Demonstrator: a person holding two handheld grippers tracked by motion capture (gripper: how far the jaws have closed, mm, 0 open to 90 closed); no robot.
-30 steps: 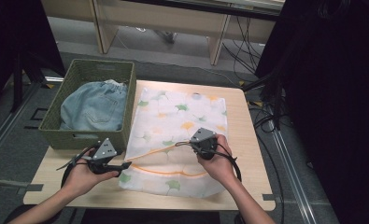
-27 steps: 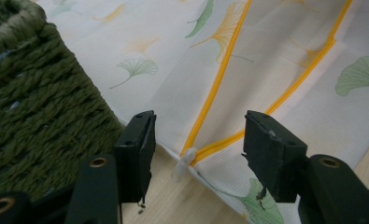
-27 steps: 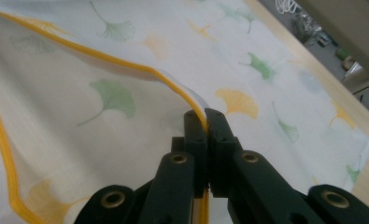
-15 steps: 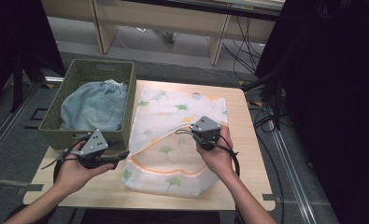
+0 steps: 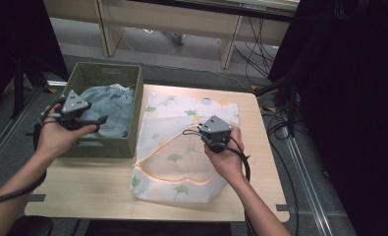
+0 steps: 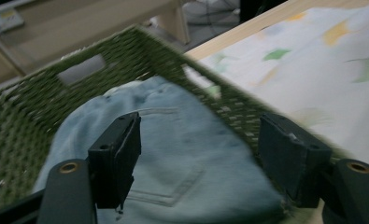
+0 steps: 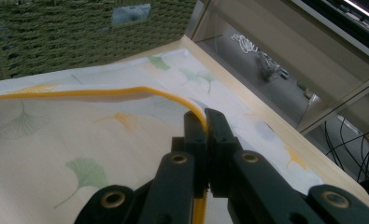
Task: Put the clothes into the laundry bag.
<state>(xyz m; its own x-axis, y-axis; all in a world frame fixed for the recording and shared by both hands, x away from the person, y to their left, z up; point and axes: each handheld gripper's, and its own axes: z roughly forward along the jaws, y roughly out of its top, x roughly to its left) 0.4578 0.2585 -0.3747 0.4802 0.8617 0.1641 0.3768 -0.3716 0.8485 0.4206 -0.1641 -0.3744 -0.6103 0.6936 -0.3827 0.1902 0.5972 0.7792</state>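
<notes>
The yellow edge (image 7: 126,92) of the leaf-print cloth (image 5: 181,147) is pinched by the right gripper (image 7: 204,122). The left gripper (image 6: 198,154), jaws just spread and empty, is held over jeans (image 6: 182,158) in the green basket (image 5: 103,73).

Jeans (image 5: 108,105) lie in the basket (image 5: 132,103), left of the bag (image 5: 181,147).

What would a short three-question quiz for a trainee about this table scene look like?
1. True or false: the right hand-held gripper is clamped on the yellow-trimmed edge of the white leaf-print cloth.
2. What lies inside the green woven basket? A) folded light-blue jeans B) a towel C) a book
3. Are the left hand-held gripper's jaws holding anything?

Key: 1. True. 2. A: the folded light-blue jeans. 3. No; they have just been opening and stand wide apart above the jeans, nothing between them.
</notes>
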